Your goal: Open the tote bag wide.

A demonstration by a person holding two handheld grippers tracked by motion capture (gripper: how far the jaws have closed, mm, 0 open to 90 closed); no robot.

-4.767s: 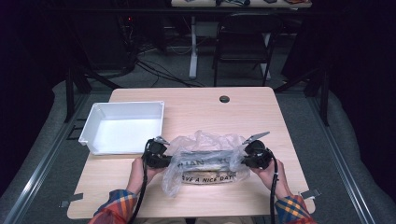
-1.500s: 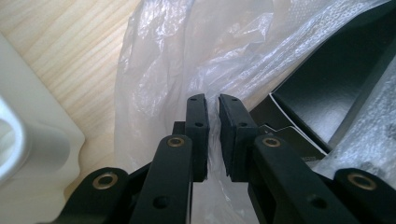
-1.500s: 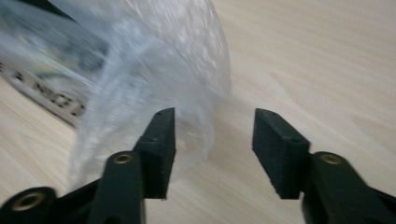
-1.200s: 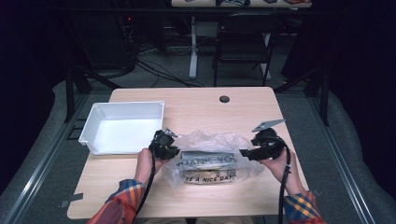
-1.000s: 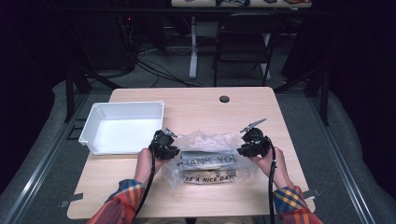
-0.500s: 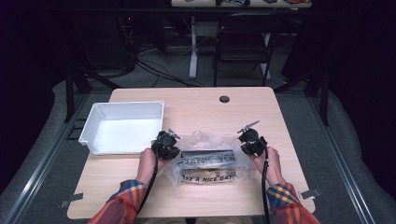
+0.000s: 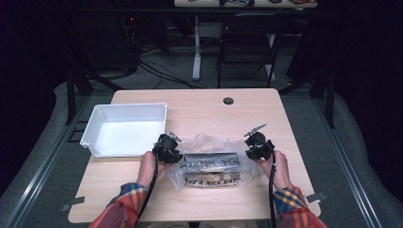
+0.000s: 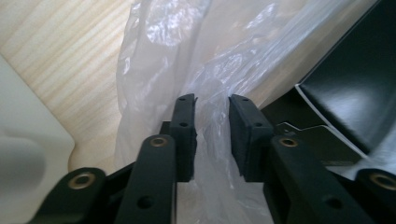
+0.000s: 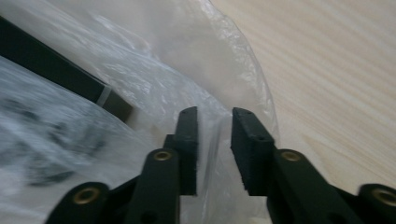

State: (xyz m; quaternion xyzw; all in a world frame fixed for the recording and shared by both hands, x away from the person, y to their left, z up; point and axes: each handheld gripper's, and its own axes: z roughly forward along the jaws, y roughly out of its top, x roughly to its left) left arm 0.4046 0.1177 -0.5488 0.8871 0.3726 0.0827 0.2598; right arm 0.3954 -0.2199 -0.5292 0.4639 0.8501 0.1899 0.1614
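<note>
Plastic bag with a dark box inside, lying at 6 o'clock on the table, white bin off at 9 o'clock. Left gripper and right gripper at opposite bag edges, jaws slightly parted around film, not clamped. Probably mid-grasp; next, closing on plastic, then spreading or lifting evenly.

table: light wood | on it: white bin left; clear plastic bag front-centre
</note>
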